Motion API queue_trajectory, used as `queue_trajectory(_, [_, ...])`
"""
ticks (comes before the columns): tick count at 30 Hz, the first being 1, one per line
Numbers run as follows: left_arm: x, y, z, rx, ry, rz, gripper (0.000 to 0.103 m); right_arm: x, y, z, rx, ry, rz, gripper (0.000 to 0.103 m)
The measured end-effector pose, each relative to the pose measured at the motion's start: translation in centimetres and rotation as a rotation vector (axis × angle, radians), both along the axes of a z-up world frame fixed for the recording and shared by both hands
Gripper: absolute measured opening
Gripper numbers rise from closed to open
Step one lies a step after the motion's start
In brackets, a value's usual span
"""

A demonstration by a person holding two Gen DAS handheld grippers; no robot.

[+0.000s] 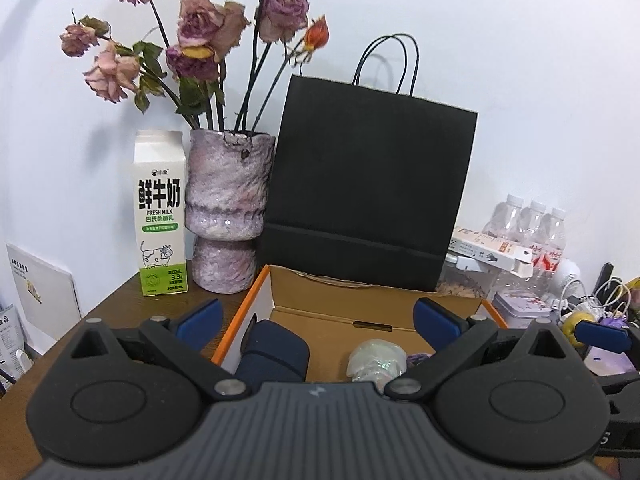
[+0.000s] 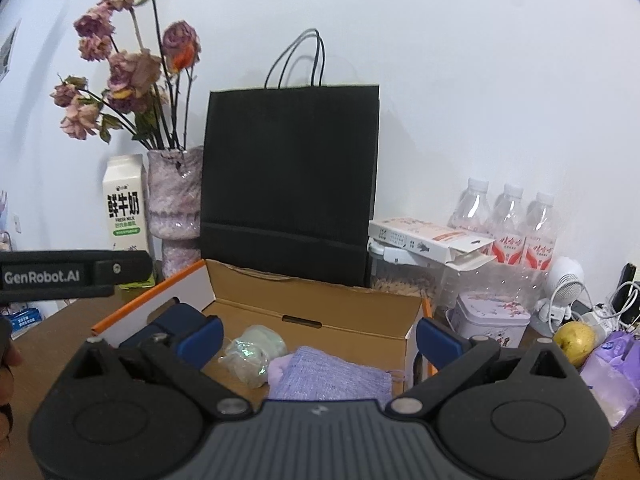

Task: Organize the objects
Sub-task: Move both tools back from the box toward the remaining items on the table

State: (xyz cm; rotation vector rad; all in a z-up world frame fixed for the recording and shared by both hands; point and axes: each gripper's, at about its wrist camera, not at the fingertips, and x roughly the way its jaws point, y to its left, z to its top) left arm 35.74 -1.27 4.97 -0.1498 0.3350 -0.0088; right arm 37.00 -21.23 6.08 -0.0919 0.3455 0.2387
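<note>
An open cardboard box [image 1: 344, 304] [image 2: 316, 304] with an orange edge sits on the brown table. Inside lie a dark blue case [image 1: 276, 350] [image 2: 168, 322] at the left, a clear iridescent wrapped item [image 1: 376, 360] [image 2: 250, 354] in the middle, and a lilac knitted pouch [image 2: 332, 372] at the right, only a sliver of which [image 1: 418, 358] shows in the left wrist view. My left gripper [image 1: 318, 320] hangs open above the box's near side, holding nothing. My right gripper [image 2: 318, 338] is open too, over the pouch and wrapped item.
Behind the box stand a black paper bag [image 1: 368, 184] [image 2: 288, 184], a purple vase [image 1: 226, 208] of dried roses and a milk carton [image 1: 160, 216]. To the right are water bottles [image 2: 508, 220], a white carton [image 2: 428, 240], a tin [image 2: 488, 320], an apple [image 2: 576, 340] and cables.
</note>
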Motion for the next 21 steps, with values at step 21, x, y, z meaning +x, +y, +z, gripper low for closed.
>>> queue_trajectory(21, [-8.8, 0.9, 2.3, -0.010, -0.060, -0.050, 0.103, -10.4, -0.9, 2.2, -0.013, -0.122, 0.018, 0.103])
